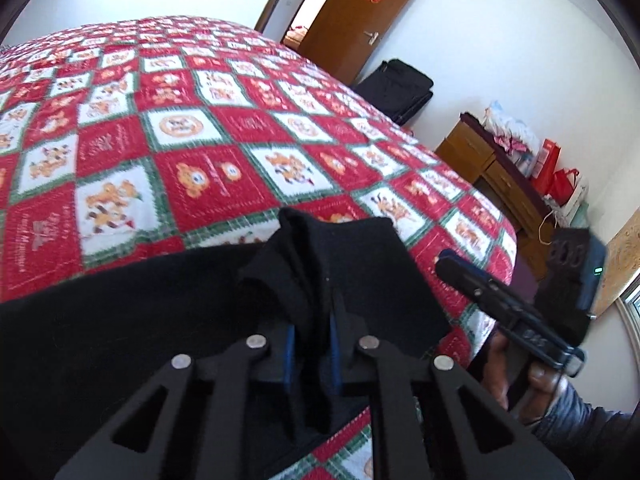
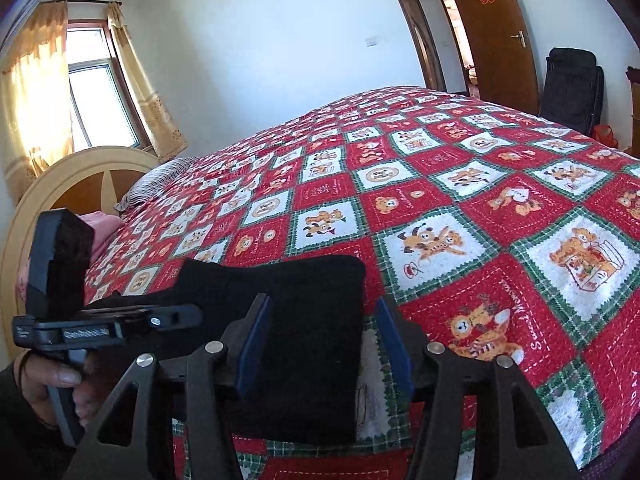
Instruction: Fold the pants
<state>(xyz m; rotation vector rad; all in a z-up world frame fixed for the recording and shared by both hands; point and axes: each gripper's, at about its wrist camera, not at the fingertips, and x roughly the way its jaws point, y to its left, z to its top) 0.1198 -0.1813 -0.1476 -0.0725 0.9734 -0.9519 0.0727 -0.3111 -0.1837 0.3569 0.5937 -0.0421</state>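
Closest to me in the left wrist view, my left gripper point(image 1: 312, 320) has its jaws pressed together on a bunched fold of the black fabric pants point(image 1: 120, 312), pinching the cloth between the blue pads so that a peak of it stands up just past the tips. The rest of the pants spreads leftward across the near edge of the bed.

In the right wrist view, my right gripper point(image 2: 324, 344) has its jaws spread. A flat black end of the pants lies between them, nearer the left blue pad point(image 2: 254, 344), while the right pad stands clear of the cloth over a strip of bedding. I cannot tell whether the left pad touches the fabric. To its left I see the left gripper's black handle held by the person's left hand point(image 2: 60, 384).

In the left wrist view the right gripper's body shows at the right edge, held by the person's right hand point(image 1: 516, 376) in a grey sleeve point(image 1: 580, 428).

Under the pants lies the red, white and green checked quilt with teddy-bear squares point(image 2: 440, 200), covering the whole bed. Further off are a pale wooden headboard point(image 2: 80, 184), a striped pillow point(image 2: 160, 180) and a window with yellow curtains point(image 2: 92, 92). On the far side stand a brown wooden door with a red ornament point(image 1: 360, 12), a black folded chair point(image 1: 396, 88) and a wooden cabinet point(image 1: 492, 172) carrying red bags point(image 1: 556, 176).
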